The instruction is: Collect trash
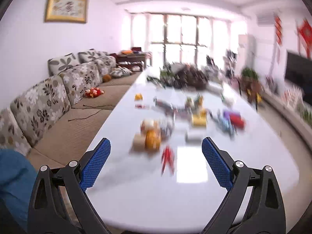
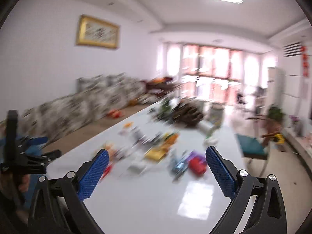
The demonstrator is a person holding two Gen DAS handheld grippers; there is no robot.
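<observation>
Both views are motion-blurred. A long white table (image 1: 136, 195) carries scattered trash: a red wrapper (image 1: 167, 159), orange and tan packets (image 1: 149, 139), a yellow packet (image 1: 198, 118), and a red and purple item (image 1: 235, 120). My left gripper (image 1: 156, 146) is open and empty above the table's near end, the red wrapper just ahead of it. My right gripper (image 2: 157, 157) is open and empty; the yellow packet (image 2: 156, 154) and the red item (image 2: 198, 165) lie ahead between its fingers. The left gripper's body (image 2: 21, 156) shows at the right wrist view's left edge.
A floral sofa (image 1: 58, 89) runs along the table's left side. A dark heap with green plants (image 1: 187, 76) fills the table's far end. A chair with a teal seat (image 2: 251, 146) stands right of the table. A TV (image 1: 298, 74) is on the right wall.
</observation>
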